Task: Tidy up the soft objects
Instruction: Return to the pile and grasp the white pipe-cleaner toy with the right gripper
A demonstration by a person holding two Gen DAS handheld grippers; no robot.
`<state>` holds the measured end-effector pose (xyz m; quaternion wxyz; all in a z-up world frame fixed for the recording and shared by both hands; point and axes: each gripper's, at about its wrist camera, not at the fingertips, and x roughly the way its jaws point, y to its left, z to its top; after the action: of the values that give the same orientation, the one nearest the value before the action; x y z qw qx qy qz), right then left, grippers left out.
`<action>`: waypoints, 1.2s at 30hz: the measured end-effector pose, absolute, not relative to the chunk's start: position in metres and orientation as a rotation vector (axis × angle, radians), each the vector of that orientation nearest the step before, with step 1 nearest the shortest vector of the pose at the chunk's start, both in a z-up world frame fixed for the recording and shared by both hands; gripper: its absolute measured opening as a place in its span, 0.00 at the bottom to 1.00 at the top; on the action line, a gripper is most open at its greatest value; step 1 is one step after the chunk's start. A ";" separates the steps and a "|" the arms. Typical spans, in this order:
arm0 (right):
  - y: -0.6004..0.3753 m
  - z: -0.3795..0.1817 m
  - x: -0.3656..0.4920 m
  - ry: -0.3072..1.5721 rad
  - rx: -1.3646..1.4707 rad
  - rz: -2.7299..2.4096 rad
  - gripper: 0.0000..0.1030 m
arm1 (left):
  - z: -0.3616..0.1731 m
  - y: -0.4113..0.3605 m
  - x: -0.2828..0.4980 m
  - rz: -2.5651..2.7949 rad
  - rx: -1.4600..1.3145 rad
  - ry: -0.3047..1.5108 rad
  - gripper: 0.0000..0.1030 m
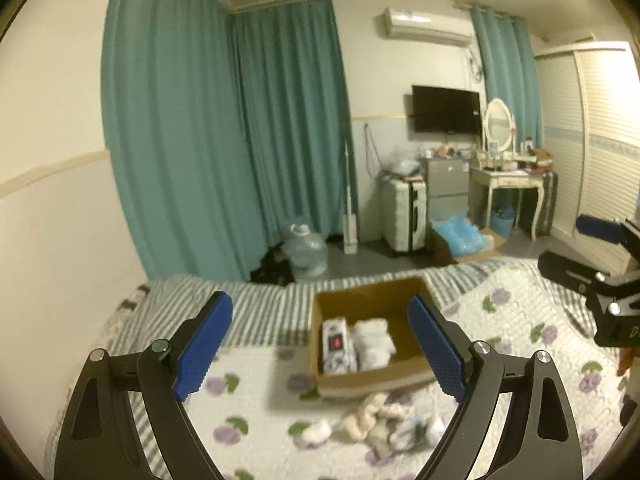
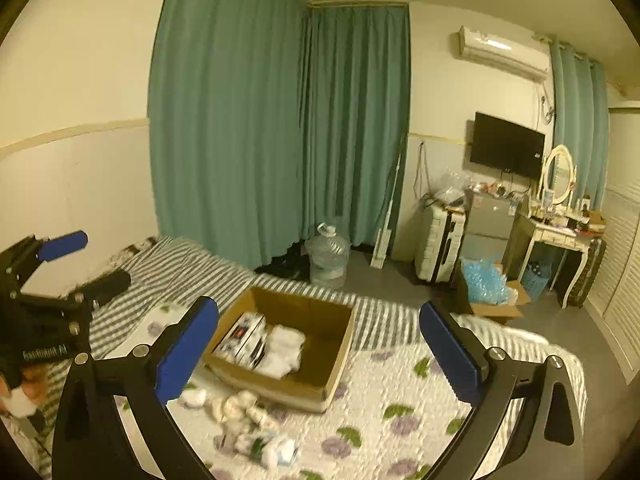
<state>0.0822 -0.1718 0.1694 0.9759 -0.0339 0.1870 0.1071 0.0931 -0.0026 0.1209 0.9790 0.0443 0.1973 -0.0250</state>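
Cream and white plush toys (image 2: 240, 420), light, limp, lie loose on the floral quilted bed (image 2: 400, 380) before the open brown cardboard box (image 2: 336, 360); pinch each by its bulkiest part; left claw (image 1: 320, 344) and right claw (image 2: 318, 348) gape, empty.

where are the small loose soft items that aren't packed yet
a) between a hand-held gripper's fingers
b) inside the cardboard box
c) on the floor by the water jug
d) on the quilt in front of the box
d: the loose soft items lie on the floral quilt just outside the cardboard box, nearer the camera.
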 end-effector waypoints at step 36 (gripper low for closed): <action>-0.092 -0.136 0.158 0.898 -0.156 0.340 0.89 | -0.115 0.024 0.109 0.070 -0.041 0.761 0.88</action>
<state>0.1580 -0.0922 -0.1355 0.8840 -0.0751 0.4315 0.1635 0.1094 0.0236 -0.1146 0.9276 -0.0201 0.3713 0.0343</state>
